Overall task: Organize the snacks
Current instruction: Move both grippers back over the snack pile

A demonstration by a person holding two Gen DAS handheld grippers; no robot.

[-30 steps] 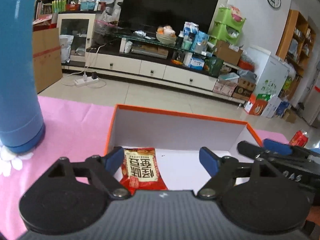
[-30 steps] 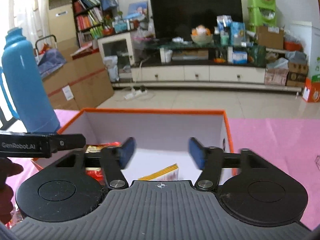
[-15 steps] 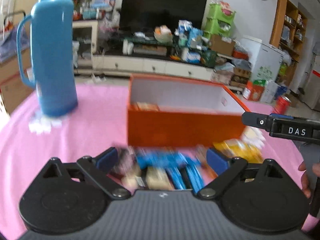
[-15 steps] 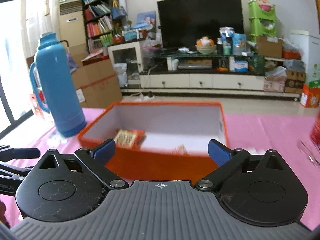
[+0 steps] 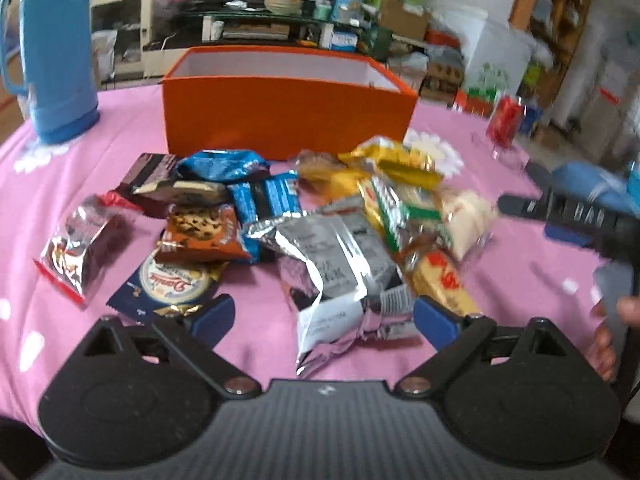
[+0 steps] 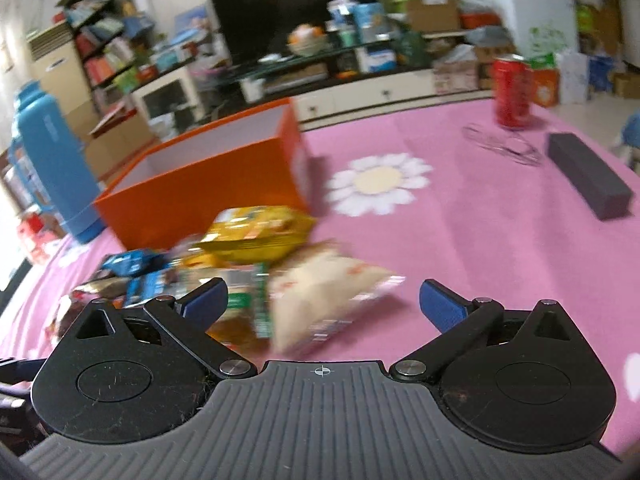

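Observation:
An open orange box [image 5: 286,114] stands on the pink tablecloth, also in the right wrist view [image 6: 208,184]. A heap of snack packets lies in front of it. My left gripper [image 5: 322,318] is open and empty, just above a silver foil packet [image 5: 340,264]. A round-label biscuit packet [image 5: 170,282] and a cookie packet [image 5: 200,232] lie to its left. My right gripper [image 6: 324,304] is open and empty, over a pale packet [image 6: 324,296] with a yellow packet [image 6: 256,232] behind it. The right gripper also shows at the right edge of the left wrist view [image 5: 580,216].
A blue thermos [image 5: 52,52] stands left of the box. On the right side of the table are a red can [image 6: 512,94], a dark grey block [image 6: 588,176] and wire-frame glasses [image 6: 500,144]. The cloth [image 6: 460,240] has white daisy prints.
Both grippers pulled back out of the orange box and down toward the snack heap in front of it. Both stay open and empty.

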